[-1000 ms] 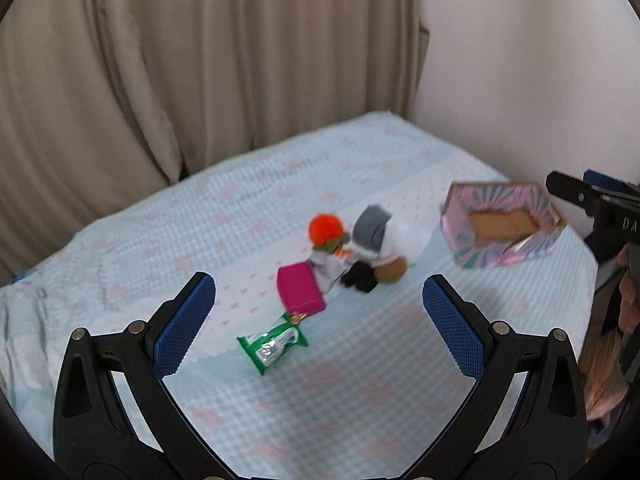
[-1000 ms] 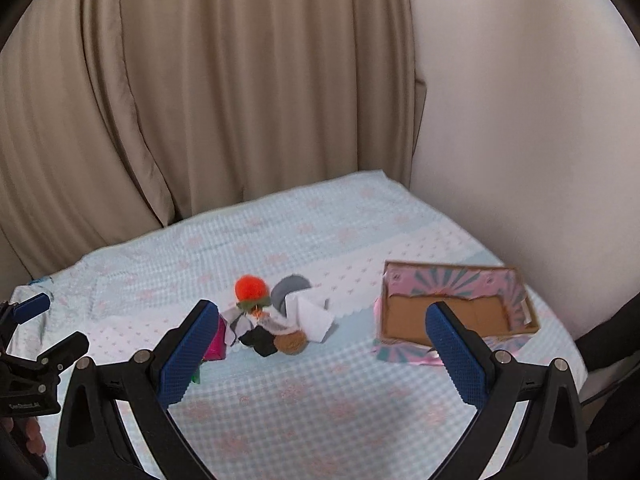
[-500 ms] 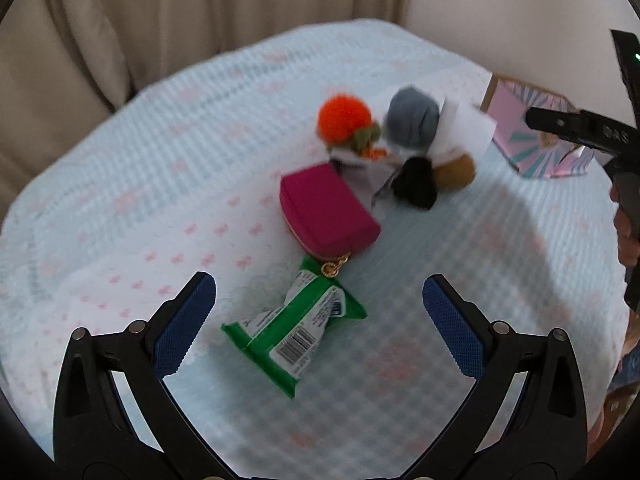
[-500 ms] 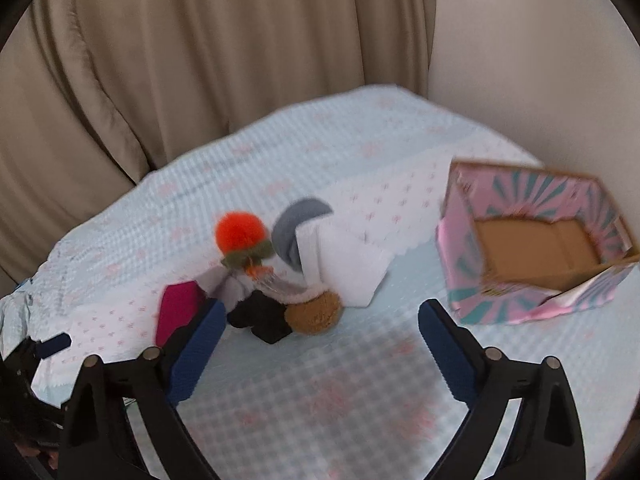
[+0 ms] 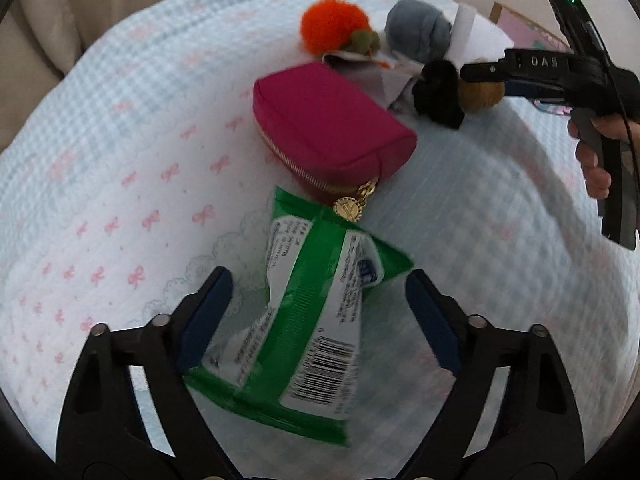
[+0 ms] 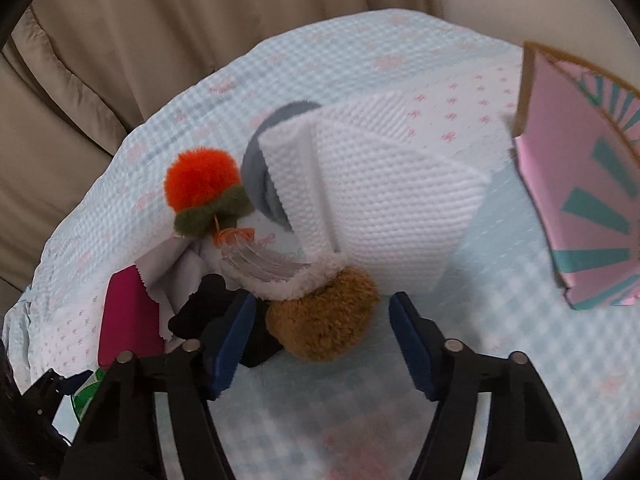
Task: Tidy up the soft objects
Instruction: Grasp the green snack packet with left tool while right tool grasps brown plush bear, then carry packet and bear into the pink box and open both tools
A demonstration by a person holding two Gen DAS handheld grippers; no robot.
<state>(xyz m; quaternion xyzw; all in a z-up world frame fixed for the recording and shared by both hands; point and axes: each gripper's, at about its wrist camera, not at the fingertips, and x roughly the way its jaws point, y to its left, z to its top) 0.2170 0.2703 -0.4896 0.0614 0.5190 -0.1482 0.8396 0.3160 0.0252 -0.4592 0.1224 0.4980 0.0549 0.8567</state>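
Observation:
A green wipes packet (image 5: 308,320) lies on the bed between the open jaws of my left gripper (image 5: 318,316). Behind it lies a magenta zip pouch (image 5: 328,120), also seen in the right wrist view (image 6: 128,320). Further back is a pile: an orange pom-pom (image 5: 332,24) (image 6: 200,180), a grey roll (image 5: 416,32), a white cloth (image 6: 380,200), a black fluffy piece (image 5: 436,92) and a brown pom-pom (image 6: 324,320). My right gripper (image 6: 320,336) is open, its jaws on either side of the brown pom-pom.
A pink and teal patterned box (image 6: 584,184) stands to the right of the pile on the pale blue bedspread (image 5: 120,160). Beige curtains (image 6: 160,40) hang behind the bed. The right gripper's body (image 5: 560,72) reaches in over the pile.
Both grippers have moved down and forward. The left one now straddles the wipes packet and the right one straddles the brown pom-pom. Both sets of jaws have narrowed.

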